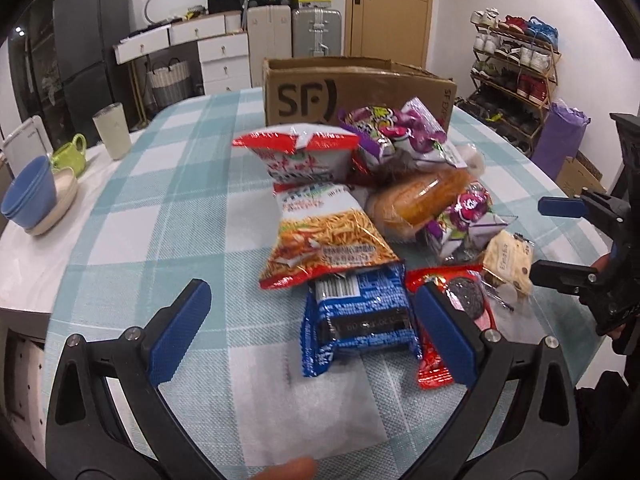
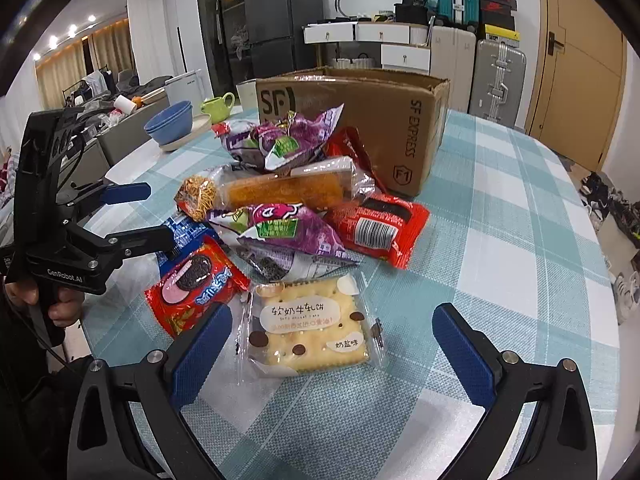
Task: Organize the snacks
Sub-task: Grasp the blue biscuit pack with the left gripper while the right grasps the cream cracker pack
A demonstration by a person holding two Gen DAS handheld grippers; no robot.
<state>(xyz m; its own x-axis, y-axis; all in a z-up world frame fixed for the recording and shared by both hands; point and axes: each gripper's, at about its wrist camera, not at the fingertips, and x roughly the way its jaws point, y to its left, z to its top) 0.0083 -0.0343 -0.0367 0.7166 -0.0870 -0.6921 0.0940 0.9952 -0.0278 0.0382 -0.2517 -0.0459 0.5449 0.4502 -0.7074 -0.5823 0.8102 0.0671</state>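
Far left on the checked tablecloth [image 1: 168, 216]: stacked blue bowls [image 1: 30, 196], a green pitcher [image 1: 72, 152] and a pale tumbler [image 1: 113, 130], well apart from the snacks.

Left gripper [image 1: 316, 332] low over the near table edge, pointed toward the far side, jaws wide apart and holding nothing; blue cookie packet [image 1: 360, 316] lying flat between the blue pads, right pad just beside the red Oreo packet [image 1: 460, 300]. Seen from the right wrist view, same gripper [image 2: 156, 216] at the left of the pile, roughly level, a hand [image 2: 56, 304] wrapped round its grip beneath, upper and lower fingers spread.

Middle: snack pile heaped on the cloth, with a noodle-stick bag [image 1: 320, 236] just beyond the blue packet, a red-and-white bag [image 1: 304, 152] farther still, purple packets [image 1: 400, 132] and a wrapped orange cake [image 1: 420, 196] to the right. Open cardboard box [image 1: 352, 88] upright at the far side, touching the pile.

Right gripper [image 2: 332, 344] low at the near edge, aimed at the pile, jaws wide apart, gripping nothing; clear-wrapped cracker sandwich [image 2: 308, 324] flat between the pads, nearer the left one. Red barcode packet [image 2: 376, 228] beyond it, near the box corner.
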